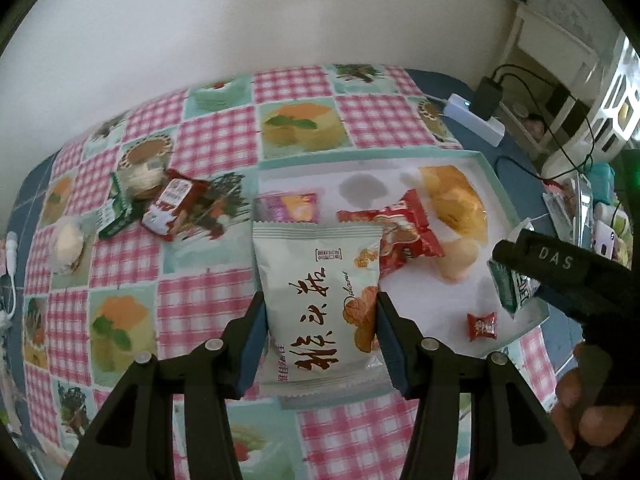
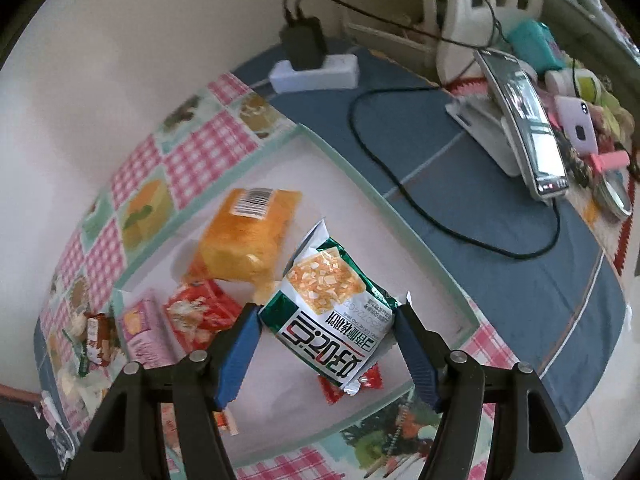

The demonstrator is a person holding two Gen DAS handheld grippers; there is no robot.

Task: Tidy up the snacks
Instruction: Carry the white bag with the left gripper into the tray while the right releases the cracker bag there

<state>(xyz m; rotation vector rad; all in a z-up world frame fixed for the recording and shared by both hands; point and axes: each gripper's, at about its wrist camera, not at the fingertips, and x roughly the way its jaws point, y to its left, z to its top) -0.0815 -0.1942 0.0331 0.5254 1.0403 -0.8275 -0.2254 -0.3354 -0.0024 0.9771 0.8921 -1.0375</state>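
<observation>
The pale grey-white snack packet with brown lettering [image 1: 316, 296] sits clamped between the left gripper's [image 1: 320, 334] blue-padded jaws, held above the checked-cloth desk [image 1: 216, 136] at the near edge of the shallow white tray with a mint rim [image 1: 486, 164]. The right gripper's [image 2: 326, 344] jaws pinch a green-and-white cracker packet [image 2: 332, 312] over that tray (a red wrapped candy [image 2: 370, 380] lies beneath).

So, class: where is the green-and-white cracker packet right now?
In the right wrist view, the green-and-white cracker packet sits between the right gripper pads above the white tray, just right of the orange cake.
</observation>
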